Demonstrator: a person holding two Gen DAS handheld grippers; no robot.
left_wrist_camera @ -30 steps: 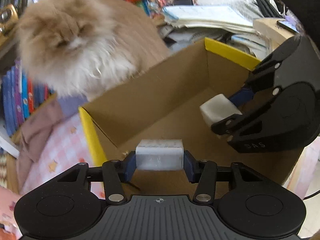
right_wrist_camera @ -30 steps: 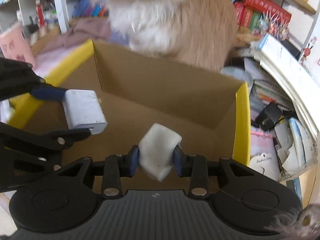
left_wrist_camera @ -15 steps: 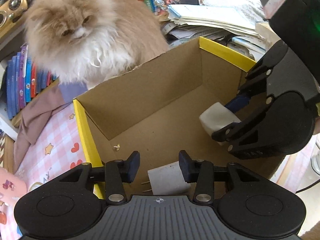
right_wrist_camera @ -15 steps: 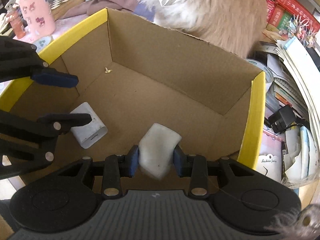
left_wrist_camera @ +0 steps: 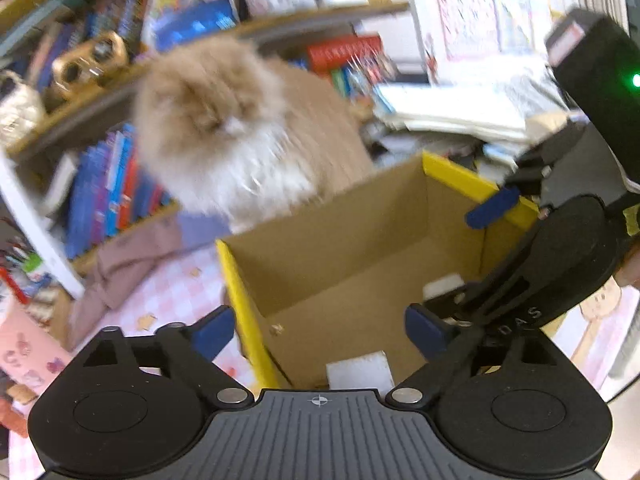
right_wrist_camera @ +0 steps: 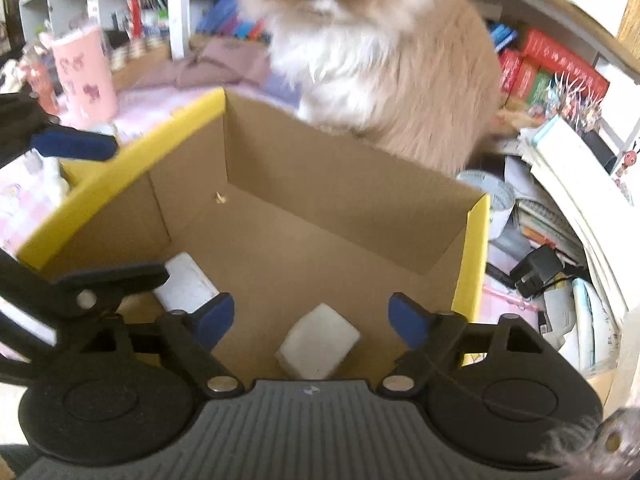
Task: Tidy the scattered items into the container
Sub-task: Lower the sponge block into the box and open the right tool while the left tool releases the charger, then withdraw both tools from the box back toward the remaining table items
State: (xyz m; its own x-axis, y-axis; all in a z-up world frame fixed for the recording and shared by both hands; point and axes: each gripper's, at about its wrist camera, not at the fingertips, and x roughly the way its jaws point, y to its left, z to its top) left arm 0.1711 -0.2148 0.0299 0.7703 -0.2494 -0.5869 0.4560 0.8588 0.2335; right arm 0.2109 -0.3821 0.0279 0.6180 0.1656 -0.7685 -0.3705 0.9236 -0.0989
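An open cardboard box with yellow flaps (right_wrist_camera: pixel 474 256) (left_wrist_camera: pixel 236 280) stands in front of me. A white charger block (right_wrist_camera: pixel 186 284) (left_wrist_camera: pixel 358 372) lies on its floor at the left. A white rounded block (right_wrist_camera: pixel 318 342) (left_wrist_camera: pixel 442 284) lies on the floor near the front. My right gripper (right_wrist_camera: pixel 311 316) is open and empty above the rounded block. My left gripper (left_wrist_camera: pixel 320 332) is open and empty over the box's near left wall, above the charger. Each gripper shows in the other's view, the left one (right_wrist_camera: pixel 86 204) and the right one (left_wrist_camera: pixel 460 264).
A fluffy tan and white cat (right_wrist_camera: pixel 372 52) (left_wrist_camera: pixel 236 128) sits right behind the box's far wall. A pink cup (right_wrist_camera: pixel 86 76) stands at the left. A black adapter (right_wrist_camera: pixel 536 270) and stacked papers (right_wrist_camera: pixel 572 184) lie right of the box. Bookshelves (left_wrist_camera: pixel 108 196) stand behind.
Both grippers opened: the charger dropped from the left gripper and the rounded block from the right onto the box floor. Both grippers then lifted back.
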